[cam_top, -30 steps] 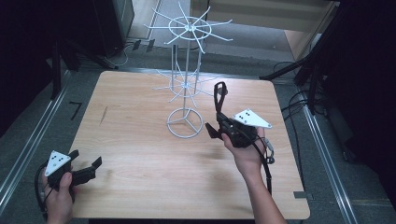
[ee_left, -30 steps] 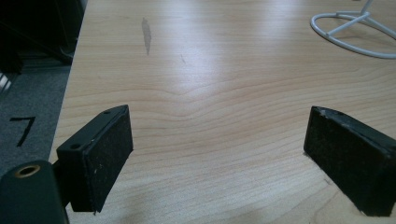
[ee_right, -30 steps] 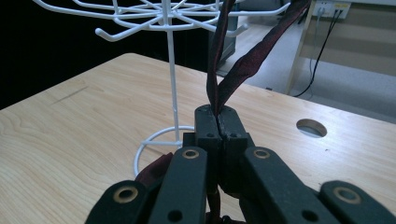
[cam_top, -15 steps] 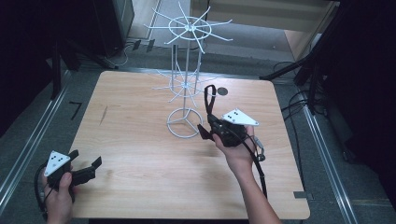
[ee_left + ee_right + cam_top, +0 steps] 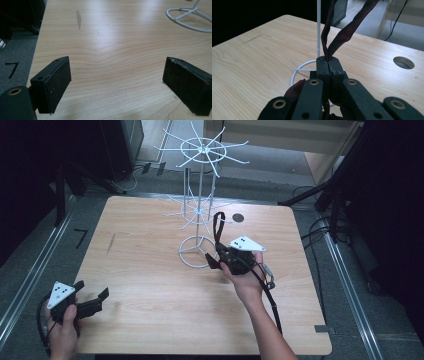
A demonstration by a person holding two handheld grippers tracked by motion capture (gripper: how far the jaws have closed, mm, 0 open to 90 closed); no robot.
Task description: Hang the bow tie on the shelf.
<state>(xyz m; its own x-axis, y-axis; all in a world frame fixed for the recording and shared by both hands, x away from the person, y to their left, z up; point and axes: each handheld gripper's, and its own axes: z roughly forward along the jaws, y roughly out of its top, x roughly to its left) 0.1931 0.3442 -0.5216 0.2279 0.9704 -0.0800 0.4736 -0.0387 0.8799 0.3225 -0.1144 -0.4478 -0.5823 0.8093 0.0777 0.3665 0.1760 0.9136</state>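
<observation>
Beside the round base of the white wire display rack [image 5: 199, 215], a dark maroon fabric strap loop [image 5: 218, 231] is pinched upright in the pressed-together right gripper [image 5: 218, 258], seemingly to be hung on a prong, while the left gripper [image 5: 92, 301] is rested spread wide near the table's near-left corner.

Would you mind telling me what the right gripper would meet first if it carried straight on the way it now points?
Most likely the white wire stand: its upright pole rises just past the right gripper, whose jaws are shut on the dark strap. Depth is hard to judge.
</observation>
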